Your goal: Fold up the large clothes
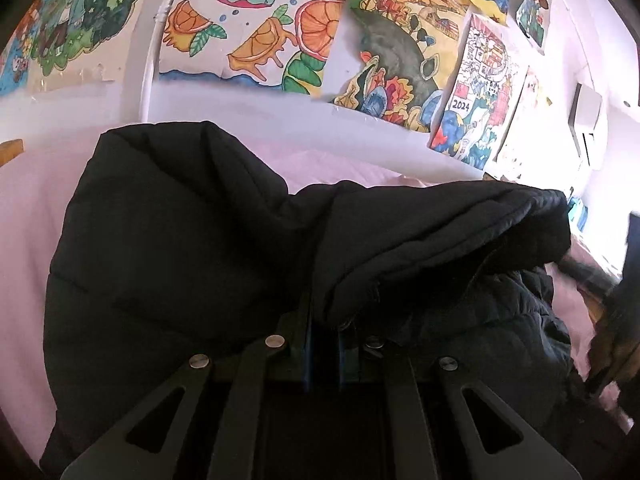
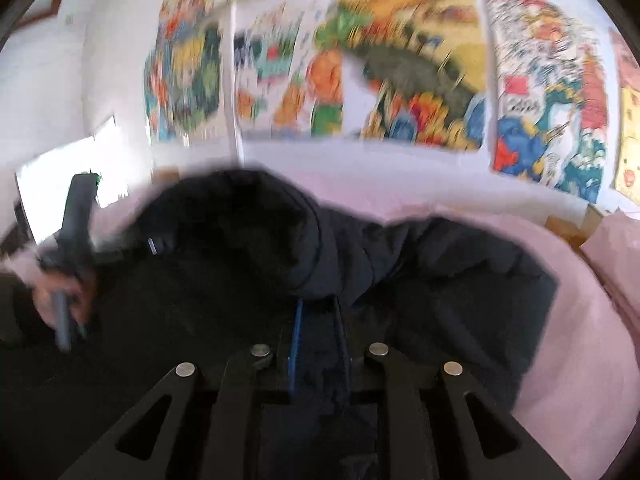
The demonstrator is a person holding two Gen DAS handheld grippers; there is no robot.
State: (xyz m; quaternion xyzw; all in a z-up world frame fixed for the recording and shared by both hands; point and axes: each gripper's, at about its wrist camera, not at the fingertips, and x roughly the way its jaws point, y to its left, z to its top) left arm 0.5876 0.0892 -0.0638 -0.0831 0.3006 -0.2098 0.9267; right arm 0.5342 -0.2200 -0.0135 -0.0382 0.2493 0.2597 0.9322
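My left claw point(image 1: 325, 334) is clamped on a fold of the black padded jacket point(image 1: 180, 248); the blue pads are nearly together with cloth bunched between them. My right claw point(image 2: 318, 336) is also gripping the jacket point(image 2: 400, 280), with dark cloth filling the narrow gap between its blue pads. That view is badly smeared, so I cannot make out fine detail there.

The jacket lies spread over a pale pink bed sheet point(image 1: 24, 240), and everything else I place from the jacket. In the left view it rises in a hump ahead of the claw, with a thick rolled edge reaching off to the right. In the right view a hand point(image 2: 66, 292) holding the other claw's handle sits at the jacket's left edge.

The pink sheet shows on both sides of the jacket and beyond it. A strip of wooden bed frame point(image 1: 11, 150) peeks out to the far left of the jacket in the left view. Behind the jacket stands a white wall point(image 1: 280, 112) covered in bright children's drawings point(image 1: 256, 40): orange slices, a dark whale shape and one sheet marked 2024. To the right of the jacket, higher on the wall, hangs a white air conditioner point(image 1: 586, 120).
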